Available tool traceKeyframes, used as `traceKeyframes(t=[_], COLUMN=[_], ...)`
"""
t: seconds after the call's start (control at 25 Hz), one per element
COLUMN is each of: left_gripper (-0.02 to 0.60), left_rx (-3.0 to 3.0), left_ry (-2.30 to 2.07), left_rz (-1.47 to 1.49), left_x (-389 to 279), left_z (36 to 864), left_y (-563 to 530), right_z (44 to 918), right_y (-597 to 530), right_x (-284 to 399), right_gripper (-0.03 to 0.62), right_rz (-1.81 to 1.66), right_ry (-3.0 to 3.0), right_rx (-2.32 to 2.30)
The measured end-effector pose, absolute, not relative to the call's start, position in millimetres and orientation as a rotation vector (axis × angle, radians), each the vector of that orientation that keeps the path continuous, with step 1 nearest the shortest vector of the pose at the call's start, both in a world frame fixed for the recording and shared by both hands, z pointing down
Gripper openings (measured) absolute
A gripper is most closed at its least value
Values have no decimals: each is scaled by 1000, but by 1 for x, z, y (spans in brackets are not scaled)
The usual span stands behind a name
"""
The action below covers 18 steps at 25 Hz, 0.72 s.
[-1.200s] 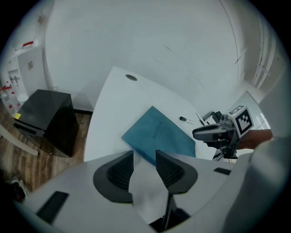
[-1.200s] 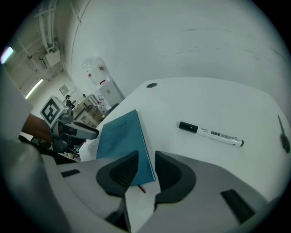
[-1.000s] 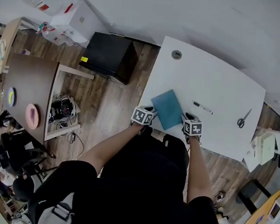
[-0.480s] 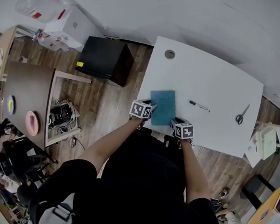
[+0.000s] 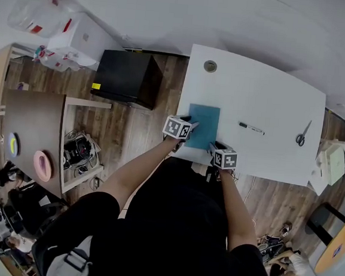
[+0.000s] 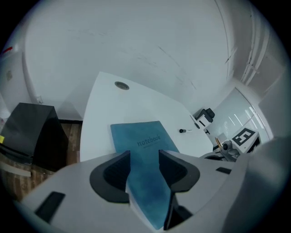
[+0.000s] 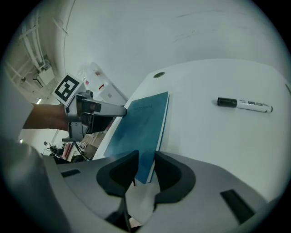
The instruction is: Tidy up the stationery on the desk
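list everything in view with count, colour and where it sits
notebook: 1, teal, near left part of the desk, between both grippers
marker: 1, white with black cap, mid desk, right of the notebook
scissors: 1, dark, right end of the desk
desk: 1, white, centre
cable hole: 1, grey, desk's far left corner
cabinet: 1, black, on the floor left of the desk
table: 1, brown, further left
left gripper: 1, grey, jaws have just been opening, notebook between them
right gripper: 1, grey, shut on the notebook's near corner

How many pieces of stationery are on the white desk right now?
3. The blue notebook is at the near left edge of the desk, the marker near the middle to its right, the scissors by the right edge. None seems hidden.
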<state>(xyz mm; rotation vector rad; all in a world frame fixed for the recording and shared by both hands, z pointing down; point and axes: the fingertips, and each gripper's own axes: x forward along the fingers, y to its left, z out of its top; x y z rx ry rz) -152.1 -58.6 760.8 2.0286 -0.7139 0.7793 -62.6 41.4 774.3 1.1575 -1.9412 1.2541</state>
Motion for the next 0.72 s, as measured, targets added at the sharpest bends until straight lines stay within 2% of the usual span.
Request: traceKeyframes(t=[0.4,0.64,0.68,0.72], left_gripper=[187,186,181,146], left_rx=[2085,2138,2147,2153], left_ry=[-634,-495,-447,-397], left_rz=[759,683,656,615], left_x=[-165,-141,-134,-127], left_z=[751,747,745,740], left_y=[-55,-16,-8,0], right_z=[776,756,751,745], right_y=[38,42,43,45], right_x=[-80,-64,-56,-46], right_gripper=[120,120,118,114], right_rz=[1134,1082,1088,1089], right_ry=[-1885,-1922,-1922,-1923], right_rx=[1237,1271,1302,1335])
